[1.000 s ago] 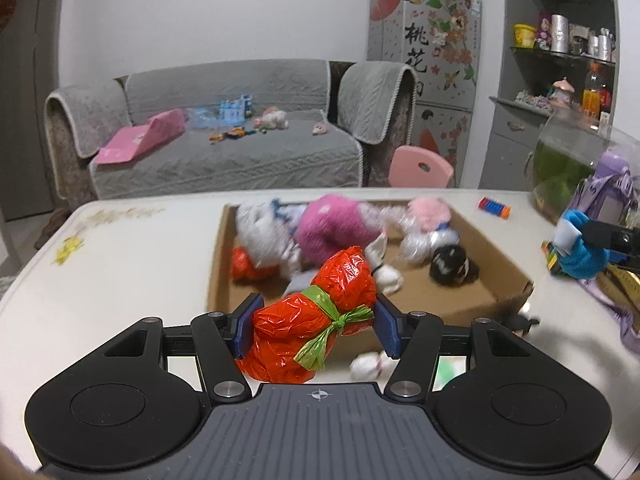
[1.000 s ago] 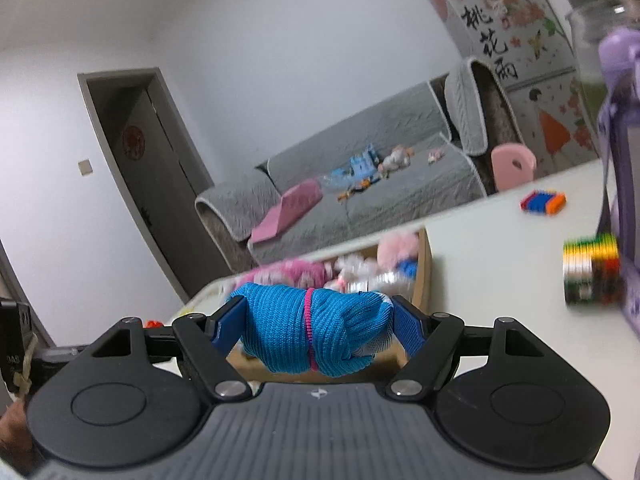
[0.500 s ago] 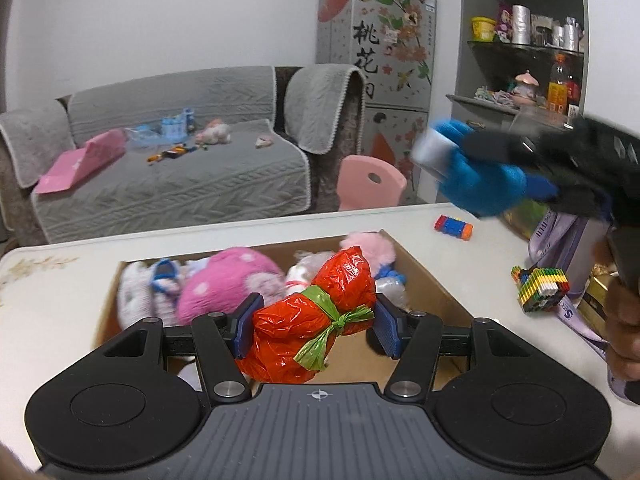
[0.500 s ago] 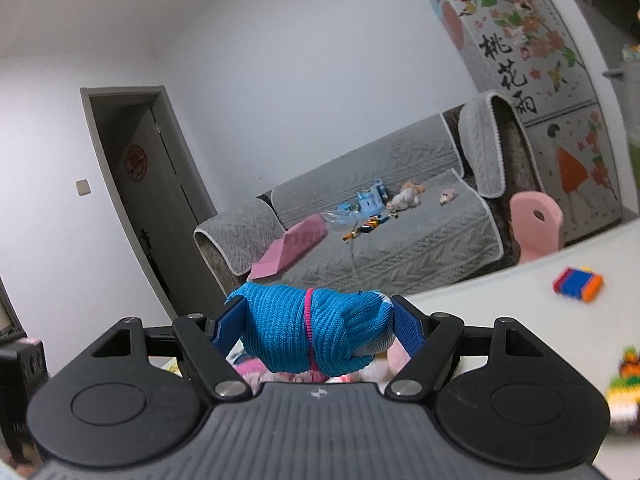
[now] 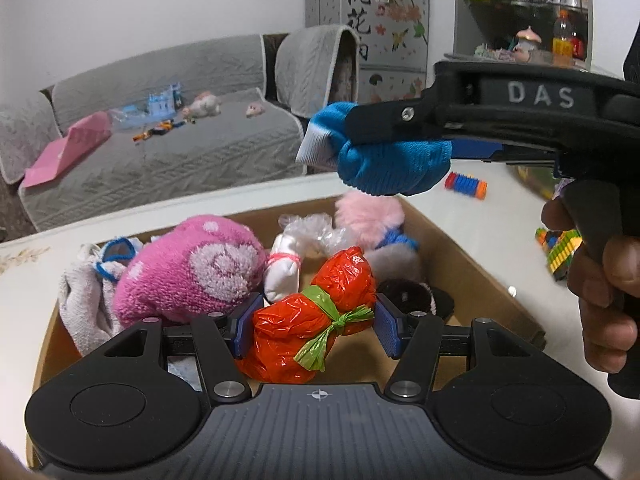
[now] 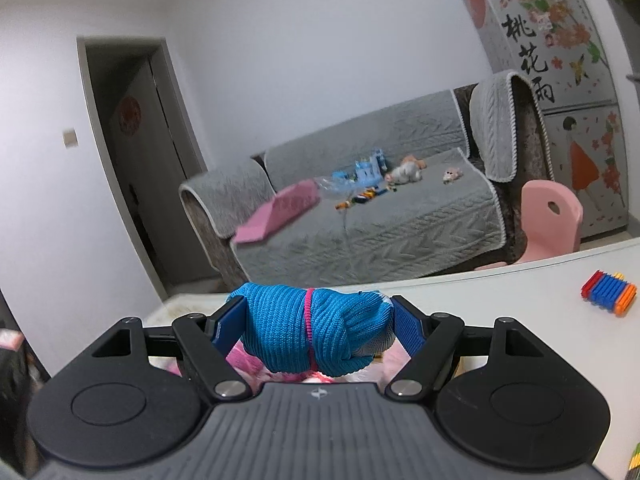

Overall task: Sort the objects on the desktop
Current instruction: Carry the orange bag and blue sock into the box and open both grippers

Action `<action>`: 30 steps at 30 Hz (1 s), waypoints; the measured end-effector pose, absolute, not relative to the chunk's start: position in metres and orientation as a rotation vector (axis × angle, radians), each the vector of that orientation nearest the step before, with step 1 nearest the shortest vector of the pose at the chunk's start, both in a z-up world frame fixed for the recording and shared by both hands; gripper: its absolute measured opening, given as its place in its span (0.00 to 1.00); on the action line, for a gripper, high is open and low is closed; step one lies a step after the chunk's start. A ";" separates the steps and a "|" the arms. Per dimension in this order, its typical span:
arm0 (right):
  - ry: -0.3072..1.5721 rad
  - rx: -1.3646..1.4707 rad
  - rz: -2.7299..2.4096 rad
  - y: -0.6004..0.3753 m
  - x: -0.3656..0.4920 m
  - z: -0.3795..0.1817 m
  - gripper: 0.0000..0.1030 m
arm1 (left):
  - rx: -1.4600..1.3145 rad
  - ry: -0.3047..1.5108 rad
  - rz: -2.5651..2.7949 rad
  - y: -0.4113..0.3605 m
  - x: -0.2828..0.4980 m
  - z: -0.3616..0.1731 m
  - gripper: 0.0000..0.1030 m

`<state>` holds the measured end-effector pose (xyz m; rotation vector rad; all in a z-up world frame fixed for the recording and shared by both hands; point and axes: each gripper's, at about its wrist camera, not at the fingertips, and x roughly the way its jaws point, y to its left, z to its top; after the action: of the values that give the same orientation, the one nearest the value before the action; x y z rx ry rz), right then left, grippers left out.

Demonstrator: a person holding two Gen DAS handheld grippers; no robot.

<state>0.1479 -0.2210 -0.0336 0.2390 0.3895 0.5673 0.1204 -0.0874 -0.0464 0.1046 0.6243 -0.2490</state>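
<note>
My left gripper (image 5: 314,326) is shut on a red plastic bundle (image 5: 312,316) tied with a green strip, held over the open cardboard box (image 5: 476,276). The box holds a pink plush (image 5: 188,272), a white bundle (image 5: 284,268), a fluffy pink item (image 5: 370,216) and other soft things. My right gripper (image 6: 318,326) is shut on a rolled blue sock (image 6: 312,330) bound with a pink band. In the left wrist view that blue sock (image 5: 384,164) hangs above the box's far right corner, the right gripper held by a hand (image 5: 604,300).
A white table (image 5: 504,224) carries the box. A red, blue and orange block toy (image 5: 466,186) and a multicoloured block stack (image 5: 560,250) lie to the right of the box. Behind the table stand a grey sofa (image 6: 384,216), a pink chair (image 6: 552,220) and shelves (image 5: 528,12).
The left gripper with the red bundle moved in over the box. The right gripper carried the blue sock leftward until it hangs above the box's far right corner.
</note>
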 end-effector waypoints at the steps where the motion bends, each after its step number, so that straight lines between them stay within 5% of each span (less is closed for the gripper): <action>1: 0.397 0.225 0.562 -0.220 0.148 -0.034 0.71 | 0.106 0.634 -0.249 -0.087 0.122 -0.047 0.63; 13: 0.456 0.044 0.490 -0.196 0.146 -0.045 0.72 | 0.146 0.728 -0.245 -0.082 0.133 -0.068 0.65; 19: 0.481 -0.034 0.470 -0.188 0.142 -0.049 0.76 | 0.166 0.742 -0.235 -0.085 0.132 -0.072 0.87; 30: 0.483 -0.059 0.478 -0.186 0.141 -0.048 0.77 | 0.165 0.743 -0.242 -0.082 0.124 -0.071 0.96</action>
<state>0.1409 -0.1864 -0.0479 -0.0590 0.4830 0.4780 0.1235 -0.0818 -0.0706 0.1651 0.7429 -0.2419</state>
